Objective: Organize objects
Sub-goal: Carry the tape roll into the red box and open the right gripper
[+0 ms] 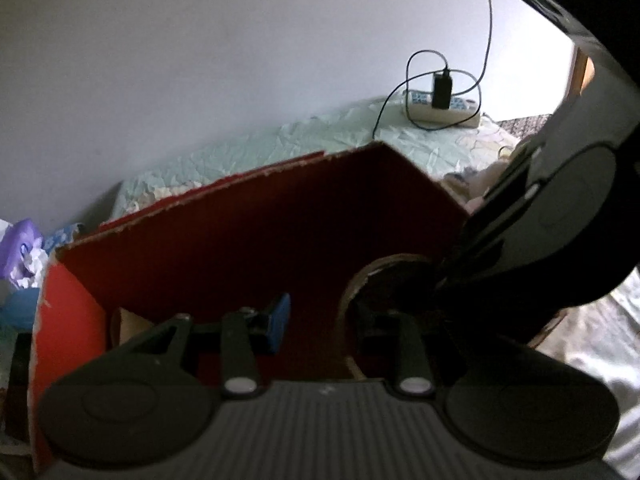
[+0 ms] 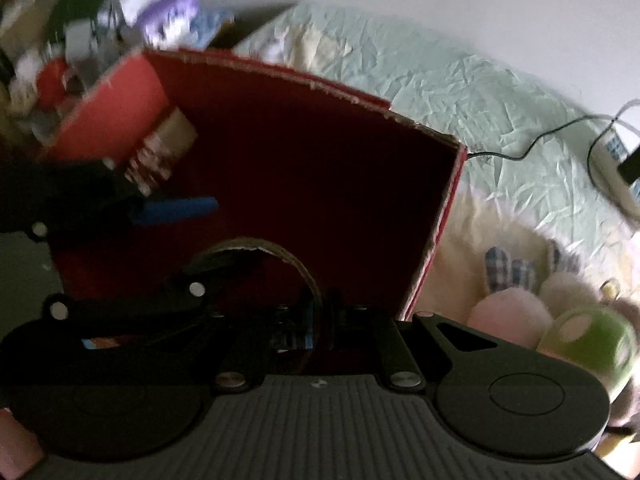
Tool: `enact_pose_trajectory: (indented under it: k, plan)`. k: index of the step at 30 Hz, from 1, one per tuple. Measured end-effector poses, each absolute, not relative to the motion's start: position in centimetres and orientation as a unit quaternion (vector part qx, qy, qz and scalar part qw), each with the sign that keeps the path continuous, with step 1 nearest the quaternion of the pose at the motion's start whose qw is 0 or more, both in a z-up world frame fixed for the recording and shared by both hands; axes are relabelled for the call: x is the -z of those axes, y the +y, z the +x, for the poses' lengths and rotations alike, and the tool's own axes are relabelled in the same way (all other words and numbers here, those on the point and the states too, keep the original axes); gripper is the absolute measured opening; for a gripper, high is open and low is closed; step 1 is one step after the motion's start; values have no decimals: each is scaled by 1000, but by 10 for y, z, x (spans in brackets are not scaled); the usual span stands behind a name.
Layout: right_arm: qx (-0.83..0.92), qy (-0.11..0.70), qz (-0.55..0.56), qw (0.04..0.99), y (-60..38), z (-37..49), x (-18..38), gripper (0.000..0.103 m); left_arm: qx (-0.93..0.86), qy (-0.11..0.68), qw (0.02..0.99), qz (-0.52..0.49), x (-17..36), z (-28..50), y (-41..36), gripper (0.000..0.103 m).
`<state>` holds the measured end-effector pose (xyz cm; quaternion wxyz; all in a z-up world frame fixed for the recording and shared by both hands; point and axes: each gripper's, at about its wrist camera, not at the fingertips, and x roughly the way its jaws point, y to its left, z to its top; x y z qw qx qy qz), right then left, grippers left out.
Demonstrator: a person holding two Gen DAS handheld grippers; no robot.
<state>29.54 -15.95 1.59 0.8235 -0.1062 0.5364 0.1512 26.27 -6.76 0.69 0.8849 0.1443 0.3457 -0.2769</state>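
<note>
A red cardboard box (image 1: 248, 232) stands open on the bed, its inside dark. Inside it, a brown cardboard tape roll (image 1: 352, 292) stands on edge. My right gripper (image 2: 316, 320) is shut on the roll's (image 2: 280, 250) wall. In the left wrist view the right gripper (image 1: 440, 276) comes in from the right, down to the roll. My left gripper (image 1: 322, 320) is open inside the box, its blue pad (image 1: 280, 316) left of the roll and its other finger in front of the ring's hole. From the right wrist view the left gripper (image 2: 212, 236) sits just left of the roll.
A patterned cylinder (image 2: 168, 148) lies in the box's far left corner. On the pale green sheet (image 1: 248, 144) is a power strip (image 1: 440, 108) with a black charger and cable. Plush toys (image 2: 520, 312) lie right of the box. A blurred clutter pile (image 2: 100, 20) sits behind it.
</note>
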Motion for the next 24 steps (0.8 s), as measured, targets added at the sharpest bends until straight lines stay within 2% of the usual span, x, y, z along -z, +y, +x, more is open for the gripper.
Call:
enact_pose_trajectory:
  k: [2,5,9,19,21,24]
  plan:
    - [-147,541,-128,818,-154,299,-14,5,274,348,884,150,-4,263,-65,44]
    - [-145,543,-151,813,-150,302,-13,7,271,349,884,154,-2,263,-64,49]
    - [-145,538,-151,816,-152,304,-13,7,270,349,884,154,-3,263,-62,50]
    - [-159,486,-93,854,-157,306,-15,17,235,342,902,121,-15,273,-33,52]
    - [-159,476,-82,861,-156,307,-15,21,218,343,907,112,-17,277,-24,54]
    - [-168,470,-71,864,-152,308,-16,21,185,348,914,97,-18,286,-15,59]
